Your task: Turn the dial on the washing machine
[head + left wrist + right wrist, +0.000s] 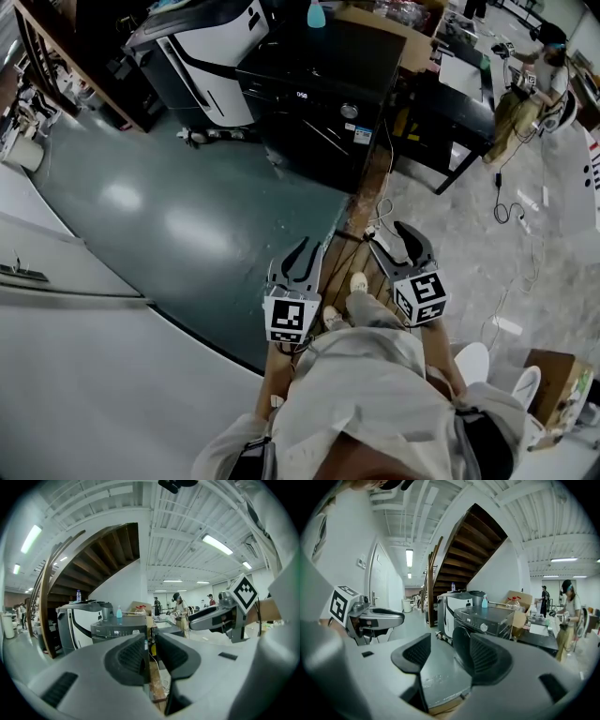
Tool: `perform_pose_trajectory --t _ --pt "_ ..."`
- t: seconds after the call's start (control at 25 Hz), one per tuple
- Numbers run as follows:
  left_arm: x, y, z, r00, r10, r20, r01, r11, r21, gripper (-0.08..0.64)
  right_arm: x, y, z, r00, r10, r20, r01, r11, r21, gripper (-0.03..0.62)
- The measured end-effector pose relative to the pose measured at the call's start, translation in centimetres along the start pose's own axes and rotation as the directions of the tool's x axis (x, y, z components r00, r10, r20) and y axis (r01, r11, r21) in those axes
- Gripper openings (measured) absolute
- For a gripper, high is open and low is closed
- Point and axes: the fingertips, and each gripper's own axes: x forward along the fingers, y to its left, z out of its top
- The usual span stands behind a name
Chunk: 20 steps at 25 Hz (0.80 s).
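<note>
Right now my left gripper [303, 249] is pinched to a thin slit on nothing, and my right gripper [394, 240] hangs part-open and empty. Both are well apart from the black front-loading washing machine [319, 84], whose round silver dial [349, 111] faces me.

You hold both grippers out in front of you, side by side and apart, each pointing forward and tilted a little downward. Your left gripper [301, 249] has its jaws drawn together to a thin slit, with nothing in them. Your right gripper [388, 238] has its jaws partly apart and empty. Your forearms reach forward from your light sleeves.
</note>
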Motion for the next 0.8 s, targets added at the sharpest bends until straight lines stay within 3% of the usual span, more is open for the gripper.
perform_pose_trajectory --t 0.4,0.8 --pt "1.0 1.3 -0.3 1.0 0.026 -0.007 -0.026 1.0 -0.008 0.091 2.4 -0.2 0.5 1.0 0.026 0.001 -0.026 1.0 -0.006 0.256" --pt "6.2 3.3 1.2 0.999 0.024 0.032 -0.024 1.0 -0.017 0.092 6.8 -3.6 1.1 0.998 0.058 0.003 -0.058 0.998 0.019 0.249"
